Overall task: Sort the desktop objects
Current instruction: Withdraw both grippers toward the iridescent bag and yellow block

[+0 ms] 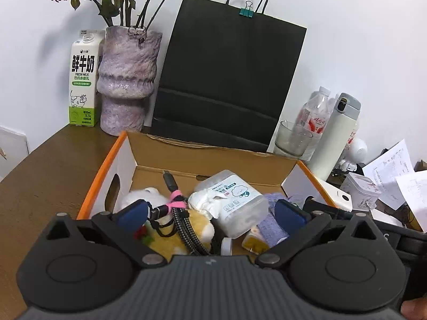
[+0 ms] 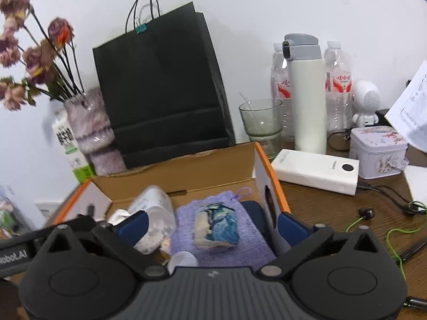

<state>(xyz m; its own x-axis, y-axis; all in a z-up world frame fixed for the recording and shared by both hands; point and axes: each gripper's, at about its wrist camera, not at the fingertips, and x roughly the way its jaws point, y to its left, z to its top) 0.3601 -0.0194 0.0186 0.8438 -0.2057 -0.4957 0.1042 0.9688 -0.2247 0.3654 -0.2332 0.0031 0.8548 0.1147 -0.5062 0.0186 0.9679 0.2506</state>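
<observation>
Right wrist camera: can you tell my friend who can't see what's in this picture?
The right gripper is open above a cardboard box holding a purple cloth, a small blue-and-white packet and a white pouch. Behind stand a black paper bag and dried flowers; a white power bank lies on the right.

A cardboard box (image 1: 205, 160) is sitting on the table (image 1: 48, 165), holding a tissue pack (image 1: 234, 202), a plush toy (image 1: 170, 229), a bundled cable (image 1: 174, 202) and a knitted cloth (image 2: 226, 229) with a small block (image 2: 216, 226) lying on it. A paper bag (image 1: 229, 80) is standing behind the box, with a vase (image 1: 128, 80) and milk carton (image 1: 82, 80) to its left, and a glass (image 2: 260, 122), flask (image 2: 307, 96) and power bank (image 2: 315, 170) to its right.
</observation>
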